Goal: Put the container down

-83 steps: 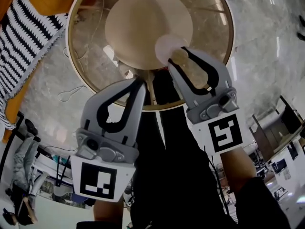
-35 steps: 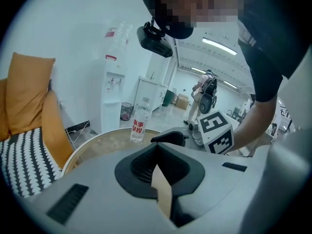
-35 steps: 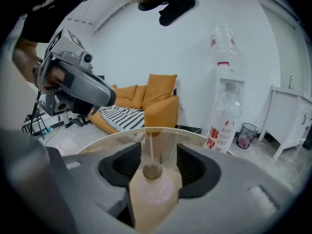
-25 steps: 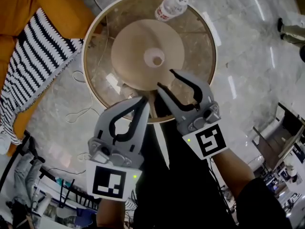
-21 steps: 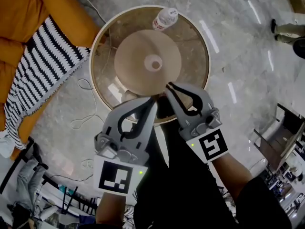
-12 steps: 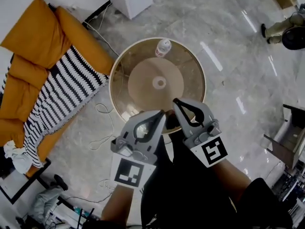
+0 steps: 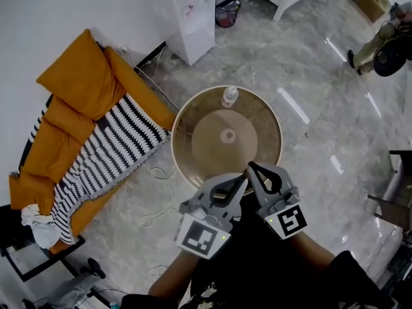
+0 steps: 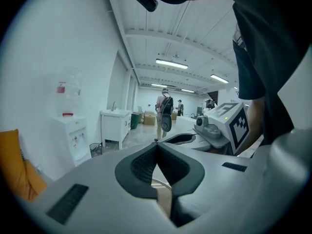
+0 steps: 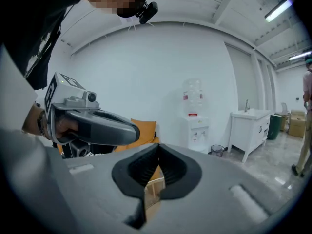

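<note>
The container, a small pale cup (image 7: 228,136), stands upright at the middle of the round glass-topped table (image 7: 174,148), far below in the head view. Both grippers hang high over the table's near edge, apart from the cup. My left gripper (image 7: 242,180) is shut with nothing in it; its dark pads (image 8: 146,164) meet in the left gripper view. My right gripper (image 7: 252,166) is shut and empty too, its pads (image 9: 168,169) pressed together at the tip. Each gripper shows in the other's view: the right gripper (image 8: 187,138) and the left gripper (image 9: 132,129).
A clear bottle (image 7: 230,97) stands at the table's far edge. An orange sofa (image 7: 71,102) with a striped blanket (image 7: 103,159) lies left. A white water dispenser (image 7: 193,18), a waste bin (image 7: 226,11) and a floor cable (image 7: 158,216) are around. People walk far off (image 8: 163,112).
The right gripper let go of the cup, which stays on the table, and its jaws shut. Both grippers rose far above the table, and the view now takes in much more floor.
</note>
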`<state>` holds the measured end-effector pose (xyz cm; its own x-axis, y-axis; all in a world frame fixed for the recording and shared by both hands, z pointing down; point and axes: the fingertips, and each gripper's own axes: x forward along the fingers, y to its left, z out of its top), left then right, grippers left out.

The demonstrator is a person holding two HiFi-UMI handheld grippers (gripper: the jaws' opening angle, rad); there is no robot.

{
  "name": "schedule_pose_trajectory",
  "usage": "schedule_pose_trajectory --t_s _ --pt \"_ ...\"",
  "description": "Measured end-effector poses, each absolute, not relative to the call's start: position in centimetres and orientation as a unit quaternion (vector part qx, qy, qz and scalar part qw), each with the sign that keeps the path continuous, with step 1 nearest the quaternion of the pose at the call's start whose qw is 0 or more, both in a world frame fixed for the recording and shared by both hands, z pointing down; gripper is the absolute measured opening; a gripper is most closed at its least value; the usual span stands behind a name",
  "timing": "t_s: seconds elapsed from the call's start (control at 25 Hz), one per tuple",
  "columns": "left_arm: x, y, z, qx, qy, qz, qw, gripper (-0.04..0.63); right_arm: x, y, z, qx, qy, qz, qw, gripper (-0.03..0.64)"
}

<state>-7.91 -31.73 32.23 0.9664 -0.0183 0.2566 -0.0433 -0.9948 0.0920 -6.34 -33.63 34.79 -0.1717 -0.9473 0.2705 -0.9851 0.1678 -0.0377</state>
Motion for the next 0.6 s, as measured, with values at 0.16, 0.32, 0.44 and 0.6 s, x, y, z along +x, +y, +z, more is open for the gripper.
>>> schedule_pose_trajectory --t_s 0.16,0.32,0.44,0.6 --pt "-8.6 -31.5 29.1 0.993 -0.017 0.117 0.018 0.003 -7.1 -33.3 31.5 0.636 -0.763 0.082 0.079 -0.005" --pt "-9.0 -31.2 26.2 0.993 -0.043 0.11 0.001 0.003 -7.5 -32.3 27.5 0.623 -0.778 0.055 0.056 -0.005" --pt "-9.0 -30.1 24.5 0.993 -0.061 0.105 0.009 0.003 -7.2 -31.1 25.0 0.612 -0.788 0.042 0.044 -0.005" --pt "-8.4 -29.6 22.4 0.992 -0.09 0.087 0.02 0.003 -6.8 -30.5 22.1 0.587 -0.808 0.012 0.047 -0.005"
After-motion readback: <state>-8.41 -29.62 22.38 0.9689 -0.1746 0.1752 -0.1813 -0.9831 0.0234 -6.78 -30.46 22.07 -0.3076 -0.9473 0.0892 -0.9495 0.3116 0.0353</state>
